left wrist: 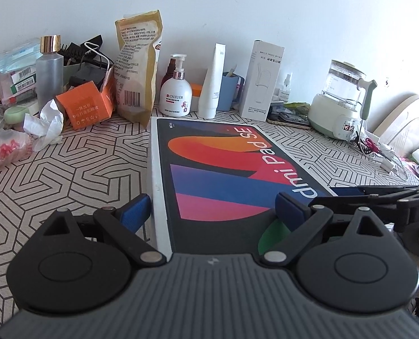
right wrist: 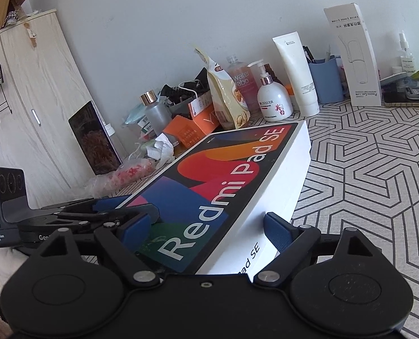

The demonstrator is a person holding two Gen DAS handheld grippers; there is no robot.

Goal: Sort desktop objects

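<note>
A flat white Redmi Pad SE box (left wrist: 215, 175) with a red, orange and blue lid lies on the patterned table. My left gripper (left wrist: 212, 212) has its blue pads spread around the box's near left corner, one pad beside the left wall, one over the lid. My right gripper (right wrist: 206, 228) has its pads spread around the box's (right wrist: 226, 180) near right corner, one pad over the lid, one at the white side wall. Whether either grips the box is unclear. The left gripper's body (right wrist: 76, 212) shows in the right wrist view.
Along the back wall stand a tan snack bag (left wrist: 139, 70), a white pump bottle (left wrist: 176, 90), a white tube (left wrist: 213, 82), a blue cup (left wrist: 230, 90), a tall white box (left wrist: 261, 79), an orange carton (left wrist: 88, 104) and a kettle (left wrist: 342, 99). A wooden cabinet (right wrist: 31, 99) stands at the left.
</note>
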